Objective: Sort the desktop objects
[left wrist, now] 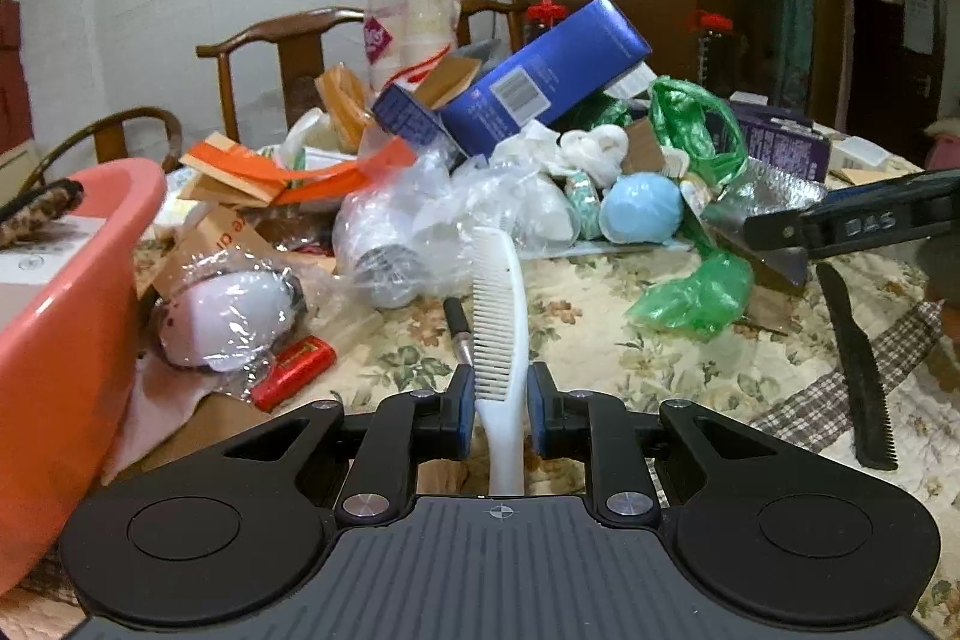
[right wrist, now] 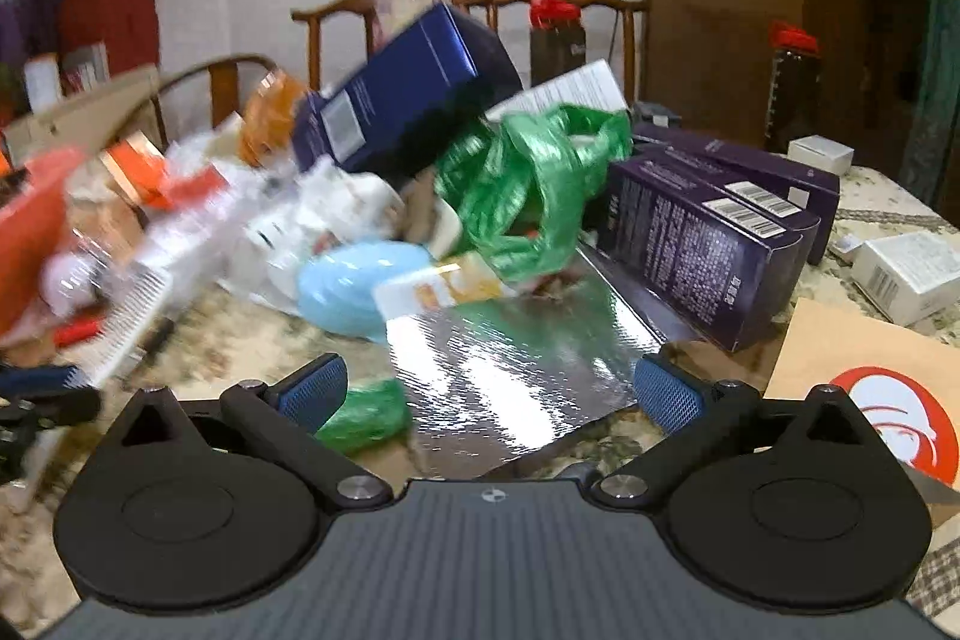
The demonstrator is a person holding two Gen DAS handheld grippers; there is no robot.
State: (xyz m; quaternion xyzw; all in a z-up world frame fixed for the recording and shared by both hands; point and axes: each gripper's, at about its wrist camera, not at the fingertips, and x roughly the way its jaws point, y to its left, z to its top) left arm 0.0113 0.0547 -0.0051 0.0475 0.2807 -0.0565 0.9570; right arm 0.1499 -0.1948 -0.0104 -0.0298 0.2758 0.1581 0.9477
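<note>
A white comb [left wrist: 499,316] stands clamped at its handle betw. the blue pads of the left gripper [left wrist: 500,409], teeth facing left, tip rising toward a heap of clutter on a floral-cloth table [left wrist: 600,316]. At left, a pink plastic basin [left wrist: 72,316] sits at the table edge w/ a white sheet and a leopard-print item inside. Just beside the basin lies a white rounded object in clear wrap [left wrist: 231,319], a small red tube [left wrist: 294,373] touching the wrap's lower edge. A black pen-like rod [left wrist: 459,331] rests on the cloth immediately left of the comb. Farther back: a large blue carton [left wrist: 552,76] tilted atop the pile, a light-blue bowl [left wrist: 642,209], a green plastic bag [left wrist: 696,214] and clear plastic bags [left wrist: 456,208]. A black comb [left wrist: 858,370] lies flat on a checked cloth at right, well apart from the white one.

The right gripper [right wrist: 489,391] hangs w/ jaws spread wide, nothing betw. them, over a sheet of silver foil [right wrist: 510,370]; in the left wrist view its dark arm enters from the right edge above the black comb. Right of the foil, dark purple boxes [right wrist: 708,232] sit side by side; a brown envelope w/ red-and-white logo [right wrist: 888,400] lies near the right finger. The left part of the right wrist view is motion-blurred; detail there can't be made out.
</note>
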